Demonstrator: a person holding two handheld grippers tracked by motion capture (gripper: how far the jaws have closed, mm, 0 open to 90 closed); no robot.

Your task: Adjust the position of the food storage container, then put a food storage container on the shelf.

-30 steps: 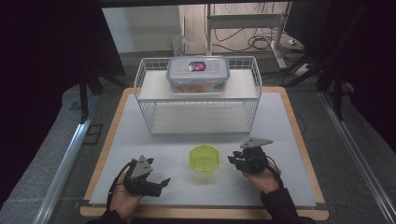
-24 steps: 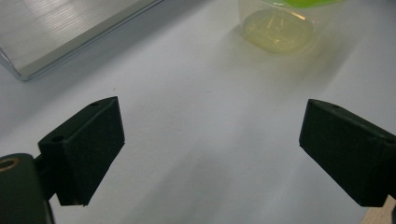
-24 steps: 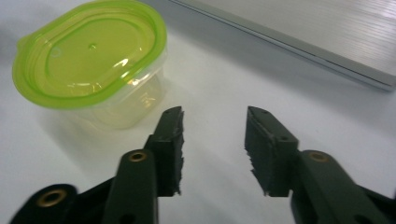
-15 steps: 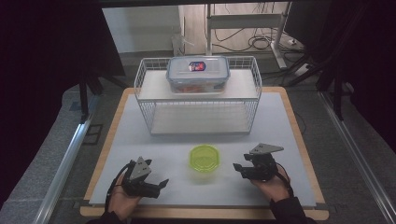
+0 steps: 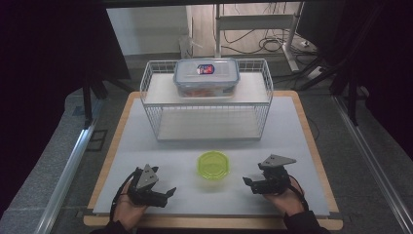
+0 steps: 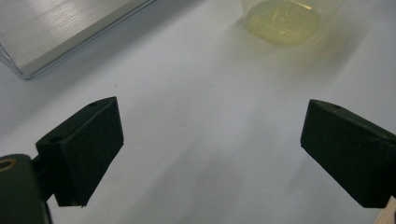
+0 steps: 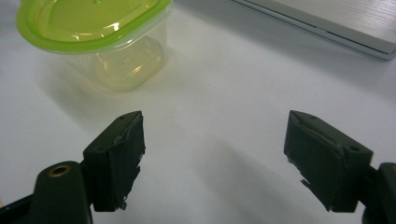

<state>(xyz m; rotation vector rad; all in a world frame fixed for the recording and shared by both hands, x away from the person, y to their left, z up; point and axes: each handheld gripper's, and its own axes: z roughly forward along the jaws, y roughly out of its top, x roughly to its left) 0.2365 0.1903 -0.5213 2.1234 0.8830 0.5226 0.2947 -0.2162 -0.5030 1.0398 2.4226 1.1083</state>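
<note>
A small clear tub with a green lid (image 5: 213, 165) stands on the white table mat (image 5: 146, 146), between my two hands. Its lid (image 7: 93, 21) shows at the upper left of the right gripper view, its clear base (image 6: 282, 21) at the top of the left gripper view. My right gripper (image 5: 249, 183) rests to the tub's right, apart from it; its jaws have just been opening and hold nothing (image 7: 212, 158). Low at the front left lies my left gripper (image 5: 168, 194), open and empty (image 6: 210, 154), pointing toward the tub.
A white wire basket rack (image 5: 207, 102) stands at the back of the mat, with a clear lidded food box (image 5: 207, 78) on its top shelf. Its metal base edge (image 6: 56, 32) (image 7: 336, 23) shows in both gripper views. The wooden table edge (image 5: 311, 141) frames the mat.
My right gripper has drawn back to the right, away from the green-lidded tub, and its jaws have spread. The left gripper and the tub have stayed put.
</note>
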